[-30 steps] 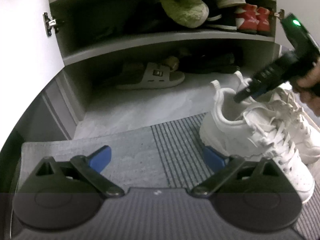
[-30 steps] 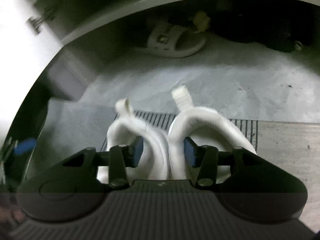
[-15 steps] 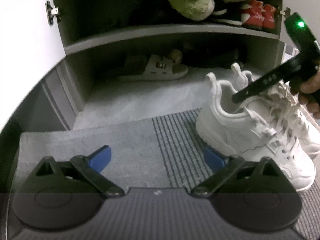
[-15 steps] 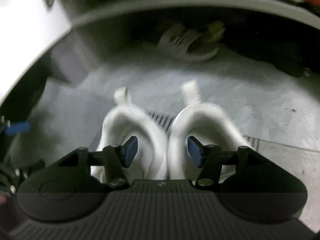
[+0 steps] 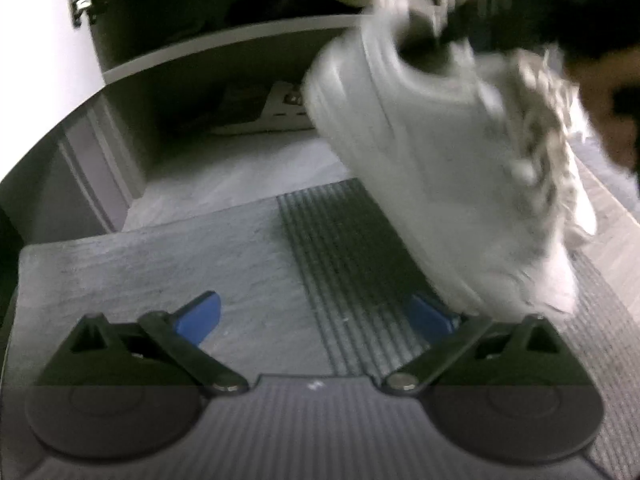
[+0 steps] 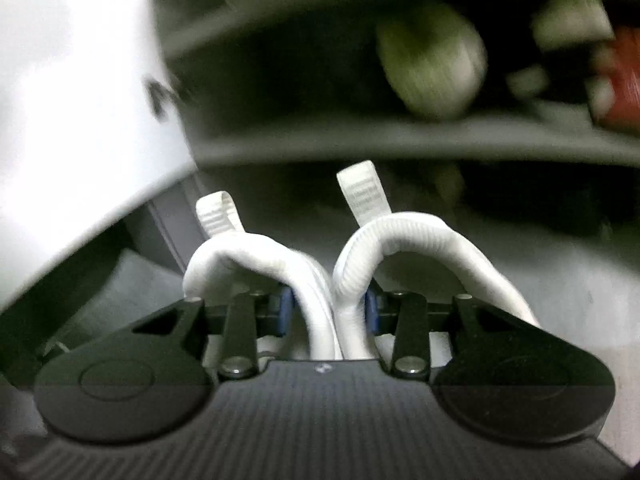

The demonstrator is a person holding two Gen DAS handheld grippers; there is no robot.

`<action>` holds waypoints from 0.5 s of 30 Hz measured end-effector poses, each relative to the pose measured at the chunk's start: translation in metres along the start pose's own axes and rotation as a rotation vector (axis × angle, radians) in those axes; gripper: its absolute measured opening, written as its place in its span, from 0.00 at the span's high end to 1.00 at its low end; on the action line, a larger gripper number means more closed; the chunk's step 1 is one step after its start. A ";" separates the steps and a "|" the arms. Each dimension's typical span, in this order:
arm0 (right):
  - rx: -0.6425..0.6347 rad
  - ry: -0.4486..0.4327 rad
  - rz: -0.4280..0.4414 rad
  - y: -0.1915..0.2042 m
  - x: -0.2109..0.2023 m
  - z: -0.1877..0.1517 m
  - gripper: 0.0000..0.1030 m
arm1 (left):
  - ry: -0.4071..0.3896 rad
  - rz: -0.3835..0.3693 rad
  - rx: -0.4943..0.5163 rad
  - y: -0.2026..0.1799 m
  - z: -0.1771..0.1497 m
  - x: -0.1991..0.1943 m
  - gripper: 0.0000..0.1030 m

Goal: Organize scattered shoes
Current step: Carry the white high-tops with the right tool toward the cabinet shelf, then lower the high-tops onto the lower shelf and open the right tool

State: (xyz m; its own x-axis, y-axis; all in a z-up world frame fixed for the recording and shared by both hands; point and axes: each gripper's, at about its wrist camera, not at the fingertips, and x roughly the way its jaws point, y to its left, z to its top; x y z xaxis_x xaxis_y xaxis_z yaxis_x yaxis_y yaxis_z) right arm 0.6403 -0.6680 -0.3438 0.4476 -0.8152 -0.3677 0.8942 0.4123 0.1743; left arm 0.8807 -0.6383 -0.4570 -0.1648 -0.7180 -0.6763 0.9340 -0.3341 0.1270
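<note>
1. Half a second ago the sneakers (image 5: 452,160) stood on the mat (image 5: 224,256); now they hang in the air, heels raised and toes tipped down, blurred with motion, in front of the rack (image 5: 240,46).
2. In the right wrist view the background has shifted from the bottom compartment to the shelf with the green slipper (image 6: 432,60), so the right gripper (image 6: 326,312) has risen with its load.
3. This suggests the pick-up is done and the carry toward a shelf is under way; which shelf is meant cannot be told.
4. The right gripper's jaws are closed on the two inner collars of the sneakers, pressed together between the blue pads, with the heel loops standing just beyond them.
5. The left gripper (image 5: 316,314) is spread wide and empty, low over the mat, the sneakers' toes just beside its right finger.
</note>
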 end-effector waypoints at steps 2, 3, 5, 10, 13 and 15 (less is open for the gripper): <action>-0.021 -0.037 0.014 0.010 0.000 0.010 0.64 | -0.030 0.020 -0.002 0.007 0.006 0.002 0.01; -0.033 -0.069 0.026 0.019 0.005 0.022 0.64 | -0.045 0.030 -0.004 0.010 0.009 0.003 0.01; -0.035 -0.087 0.035 0.025 0.011 0.033 0.64 | -0.076 0.068 -0.009 0.017 0.016 0.005 0.01; -0.069 -0.148 0.055 0.046 0.065 0.087 0.65 | -0.104 0.138 -0.076 0.038 0.031 0.017 0.01; -0.076 -0.176 0.032 0.060 0.099 0.108 0.65 | -0.120 0.166 -0.092 0.045 0.037 0.024 0.01; -0.064 -0.187 0.007 0.070 0.119 0.116 0.65 | -0.120 0.187 -0.120 0.049 0.043 0.033 0.01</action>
State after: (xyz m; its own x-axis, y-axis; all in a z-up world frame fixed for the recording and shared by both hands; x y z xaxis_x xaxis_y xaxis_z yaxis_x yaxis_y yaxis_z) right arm 0.7571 -0.7831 -0.2690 0.4532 -0.8709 -0.1899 0.8912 0.4386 0.1156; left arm 0.9073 -0.7047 -0.4413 -0.0155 -0.8299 -0.5576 0.9815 -0.1190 0.1498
